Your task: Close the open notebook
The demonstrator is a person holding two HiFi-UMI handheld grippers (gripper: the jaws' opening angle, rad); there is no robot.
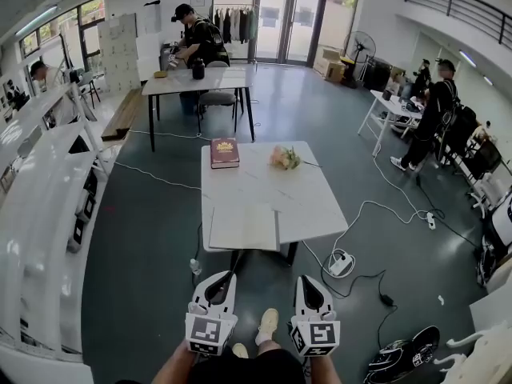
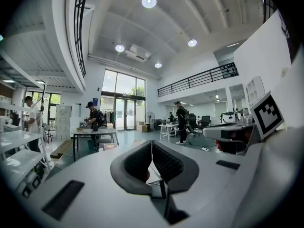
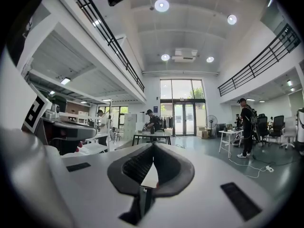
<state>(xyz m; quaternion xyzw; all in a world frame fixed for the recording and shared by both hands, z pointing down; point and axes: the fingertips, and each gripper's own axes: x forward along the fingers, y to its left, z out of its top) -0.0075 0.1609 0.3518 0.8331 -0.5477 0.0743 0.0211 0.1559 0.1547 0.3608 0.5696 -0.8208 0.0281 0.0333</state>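
The open notebook (image 1: 244, 226) lies flat with pale pages at the near edge of the white table (image 1: 320, 202). Both grippers hang in front of the table, short of its edge and lower in the head view. My left gripper (image 1: 226, 275) is below the notebook's left half, my right gripper (image 1: 306, 278) below and to the right of it. Neither touches the notebook. In the left gripper view the left gripper (image 2: 152, 144) has its dark jaws meeting at the tips with nothing between them. The right gripper (image 3: 153, 145) looks the same in its own view.
A closed brown book (image 1: 225, 152) and a small bunch of flowers (image 1: 284, 158) sit at the table's far side. Cables and a power strip (image 1: 340, 262) lie on the floor to the right. White shelving (image 1: 40, 198) runs along the left. People stand at other tables farther back.
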